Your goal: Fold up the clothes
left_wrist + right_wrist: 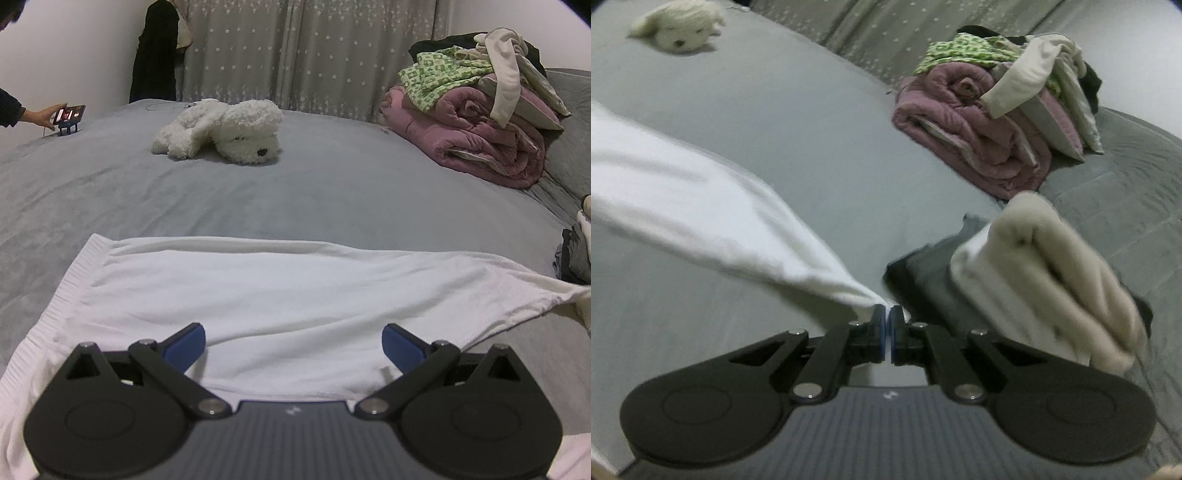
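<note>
White garment [258,288]: its near edge is hidden under the left gripper body, and the lower left part is cut by the picture's edge.
Garment corner [871,304]: it goes between the closed fingers [877,328] of the right gripper; how much cloth is inside cannot be seen.
Folded stack [1045,280]: blurred in the right wrist view; in the left wrist view only a strip shows at the right edge.
Person's hand [42,116]: the arm is cut at the left edge.
Phone [69,113]: the screen is too small to read.
Dark clothing [155,51]: no details visible.
</note>
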`<state>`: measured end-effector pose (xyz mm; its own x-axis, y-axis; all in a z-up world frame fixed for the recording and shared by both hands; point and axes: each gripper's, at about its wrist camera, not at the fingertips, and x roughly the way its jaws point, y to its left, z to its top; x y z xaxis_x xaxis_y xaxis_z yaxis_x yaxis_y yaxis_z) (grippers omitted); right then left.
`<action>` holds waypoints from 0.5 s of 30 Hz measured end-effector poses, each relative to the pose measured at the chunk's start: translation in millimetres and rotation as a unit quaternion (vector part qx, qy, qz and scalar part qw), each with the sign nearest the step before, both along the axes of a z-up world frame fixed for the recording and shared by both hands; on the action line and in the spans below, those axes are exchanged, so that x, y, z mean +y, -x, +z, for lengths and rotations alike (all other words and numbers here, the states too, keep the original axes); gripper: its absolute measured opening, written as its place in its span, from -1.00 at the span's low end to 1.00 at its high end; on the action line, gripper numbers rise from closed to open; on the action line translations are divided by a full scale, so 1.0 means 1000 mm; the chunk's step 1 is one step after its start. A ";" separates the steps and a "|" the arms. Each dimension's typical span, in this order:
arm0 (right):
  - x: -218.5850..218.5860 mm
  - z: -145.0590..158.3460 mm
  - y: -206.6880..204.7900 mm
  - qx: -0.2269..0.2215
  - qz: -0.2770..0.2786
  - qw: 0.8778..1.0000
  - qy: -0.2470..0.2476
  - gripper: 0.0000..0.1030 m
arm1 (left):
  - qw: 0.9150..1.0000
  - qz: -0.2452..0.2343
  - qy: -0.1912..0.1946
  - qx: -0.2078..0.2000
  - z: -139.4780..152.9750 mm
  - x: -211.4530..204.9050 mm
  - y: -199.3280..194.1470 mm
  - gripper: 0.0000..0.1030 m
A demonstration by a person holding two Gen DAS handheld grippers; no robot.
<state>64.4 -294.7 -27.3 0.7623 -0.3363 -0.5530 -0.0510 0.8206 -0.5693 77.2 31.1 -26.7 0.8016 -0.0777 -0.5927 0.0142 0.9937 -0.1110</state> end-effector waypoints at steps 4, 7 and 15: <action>0.000 -0.018 0.020 0.040 0.015 0.999 -0.020 -0.96 | 1.000 0.000 -0.003 0.001 -0.001 -0.002 0.000 0.98; 0.003 -0.028 0.030 0.074 0.033 0.996 -0.037 -0.91 | 1.000 -0.002 -0.007 0.003 -0.002 -0.004 0.001 0.98; -0.032 0.008 0.033 0.038 -0.017 0.981 -0.190 -0.28 | 1.000 -0.003 -0.011 0.003 -0.004 -0.006 0.001 0.98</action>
<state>31.4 -327.2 -19.0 0.7060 -0.1198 -0.6980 -0.0502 0.9747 -0.2180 76.3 25.4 -30.4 0.7972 -0.0695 -0.5998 0.0197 0.9958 -0.0891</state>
